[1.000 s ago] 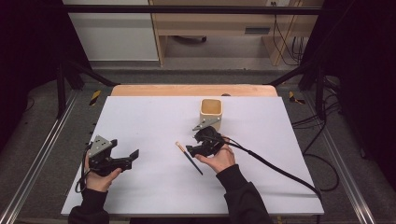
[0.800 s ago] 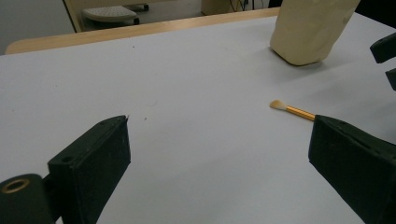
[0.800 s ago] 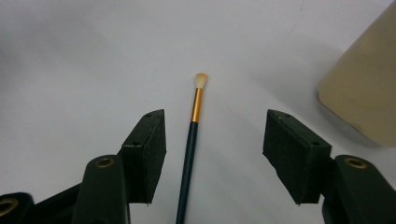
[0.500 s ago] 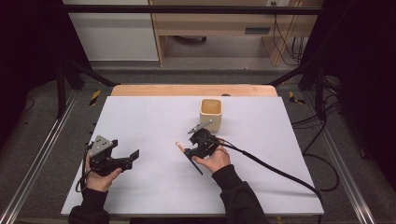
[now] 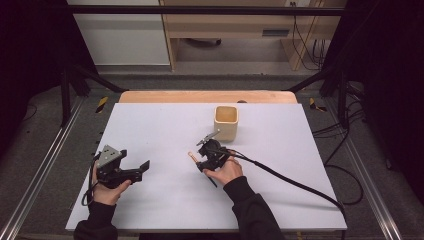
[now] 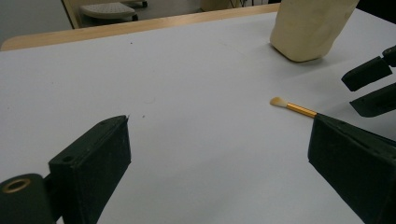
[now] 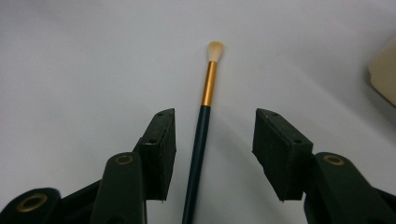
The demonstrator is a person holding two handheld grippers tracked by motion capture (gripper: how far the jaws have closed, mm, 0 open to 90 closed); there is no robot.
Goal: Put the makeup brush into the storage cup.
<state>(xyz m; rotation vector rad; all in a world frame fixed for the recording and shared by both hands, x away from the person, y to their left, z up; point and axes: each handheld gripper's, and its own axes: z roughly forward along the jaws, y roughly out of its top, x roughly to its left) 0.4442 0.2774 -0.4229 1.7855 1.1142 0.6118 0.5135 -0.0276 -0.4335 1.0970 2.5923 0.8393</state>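
Note:
A thin paintbrush (image 7: 206,95) with a dark handle, gold ferrule and pale bristles lies flat on the white table (image 5: 160,125). My right gripper (image 7: 215,140) is open and low over the table, one jaw on each side of the handle, neither touching it. In the high view the right gripper (image 5: 202,159) covers the middle of the paintbrush (image 5: 191,155). My left gripper (image 6: 219,140) is open wide with nothing between its jaws, and the paintbrush (image 6: 293,107) lies ahead of it to the right. The left gripper (image 5: 141,170) hovers at the table's front left.
A cream square cup (image 5: 226,122) stands upright just behind the right gripper; it also appears as the cup (image 6: 310,28) and the cup's edge (image 7: 385,74). A black cable (image 5: 290,180) trails right from the right gripper. A wooden strip (image 5: 205,96) borders the table's far edge.
My right gripper has shifted slightly left and nearer to the person, settling over the brush handle. The left gripper and the cup have stayed put.

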